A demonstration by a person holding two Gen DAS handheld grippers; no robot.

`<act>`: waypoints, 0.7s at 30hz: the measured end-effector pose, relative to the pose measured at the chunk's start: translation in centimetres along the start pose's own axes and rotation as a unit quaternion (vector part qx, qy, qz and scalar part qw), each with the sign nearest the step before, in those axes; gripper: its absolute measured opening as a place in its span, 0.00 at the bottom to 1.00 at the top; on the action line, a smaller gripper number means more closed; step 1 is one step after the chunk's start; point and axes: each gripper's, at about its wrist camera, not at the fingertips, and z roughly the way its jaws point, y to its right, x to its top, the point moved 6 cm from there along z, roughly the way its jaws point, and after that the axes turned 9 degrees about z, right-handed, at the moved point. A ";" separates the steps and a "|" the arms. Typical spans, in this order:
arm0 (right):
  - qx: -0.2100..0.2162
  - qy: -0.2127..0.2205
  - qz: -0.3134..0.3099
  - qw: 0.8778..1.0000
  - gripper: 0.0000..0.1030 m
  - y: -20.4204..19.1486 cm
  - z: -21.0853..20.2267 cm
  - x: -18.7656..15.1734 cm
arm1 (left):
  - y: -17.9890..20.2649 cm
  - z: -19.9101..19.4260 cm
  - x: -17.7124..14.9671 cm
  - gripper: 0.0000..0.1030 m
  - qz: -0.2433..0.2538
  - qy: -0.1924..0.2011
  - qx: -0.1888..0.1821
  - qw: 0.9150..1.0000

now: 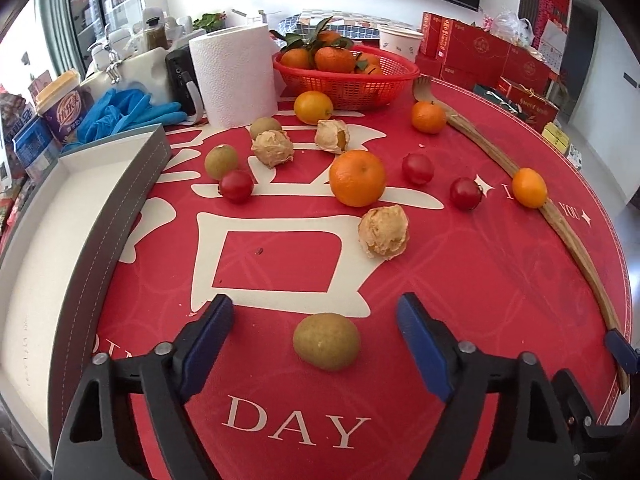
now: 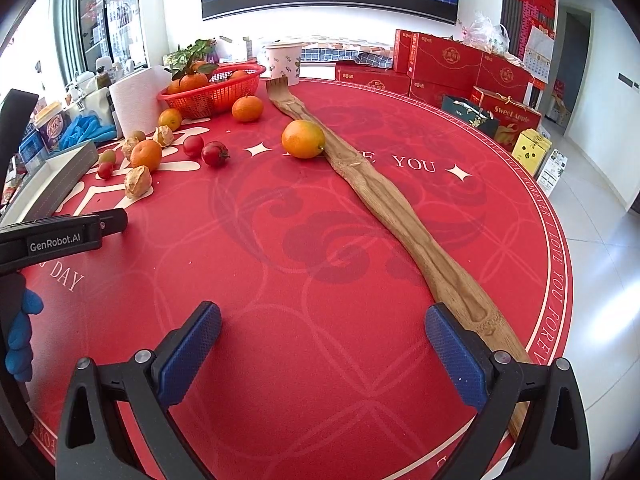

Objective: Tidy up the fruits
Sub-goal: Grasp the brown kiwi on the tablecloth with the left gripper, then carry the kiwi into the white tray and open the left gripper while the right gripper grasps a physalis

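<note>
Between the spread fingers of the left gripper (image 1: 316, 322), just ahead of the tips, a green-brown fruit (image 1: 326, 341) rests on the red mat (image 1: 460, 280), long axis crosswise. The right gripper (image 2: 323, 334), jaws wide, holds nothing and stands farther off. Legible: "DAY", "YOU", "GenRobot.AI".

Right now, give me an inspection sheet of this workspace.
Surface: round table under a red printed cloth.
Job's things: green-brown fruit between the left hand-held gripper fingers, not touched; large orange, cherry tomatoes and husked fruits scattered; red basket with leafy oranges; open grey box at left.
Clutter: wooden back scratcher, paper towel roll, blue gloves.
Grippers: left open; right hand-held gripper open, over bare cloth.
Cables: nothing seen.
Surroundings: wall screen, red gift boxes.
</note>
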 end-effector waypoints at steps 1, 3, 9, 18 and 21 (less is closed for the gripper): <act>0.000 0.000 0.000 1.000 0.99 0.0 0.0 0.0 | 0.3 -0.2 0.0 0.61 0.010 0.002 -0.006 1.000; -0.001 -0.001 0.001 1.000 0.99 0.0 0.0 0.0 | 0.7 -0.6 0.0 0.35 0.032 0.010 -0.017 0.999; -0.010 -0.010 0.009 1.000 0.99 0.0 0.2 -0.1 | 0.1 -0.7 -0.1 0.30 0.052 0.014 -0.049 0.997; -0.018 -0.063 0.011 0.998 0.99 -1.6 1.4 0.9 | -2.4 -2.1 0.3 0.30 0.021 0.038 -0.103 0.994; -0.016 -0.067 0.008 0.998 0.99 -2.7 1.8 1.1 | -3.6 -3.4 0.9 0.30 0.011 0.059 -0.100 0.993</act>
